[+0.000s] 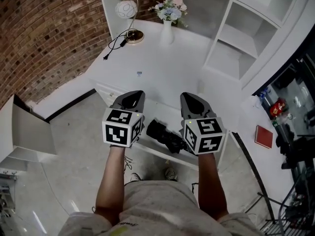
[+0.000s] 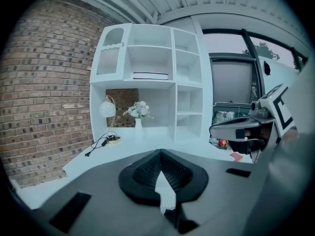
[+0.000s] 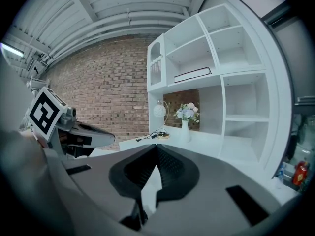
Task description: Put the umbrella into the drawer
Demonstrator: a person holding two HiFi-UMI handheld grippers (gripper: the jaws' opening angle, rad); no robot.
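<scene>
A folded black umbrella (image 1: 166,135) lies in the open white drawer (image 1: 156,152) under the desk, below and between my two grippers. In the head view my left gripper (image 1: 134,96) hangs above the drawer's left part, its jaws closed together with nothing in them. My right gripper (image 1: 190,98) is over the drawer's right part, just above the umbrella's right end, also shut and empty. In the left gripper view the left gripper (image 2: 160,152) has its pads meeting at the tip. In the right gripper view the right gripper (image 3: 157,149) shows the same. The umbrella is hidden in both gripper views.
The white corner desk (image 1: 157,68) carries a globe lamp (image 1: 127,9) with a black cord and a vase of flowers (image 1: 169,14). White shelves (image 1: 241,38) rise at the right. A red book (image 1: 264,136) lies far right. A brick wall (image 1: 44,33) is at left.
</scene>
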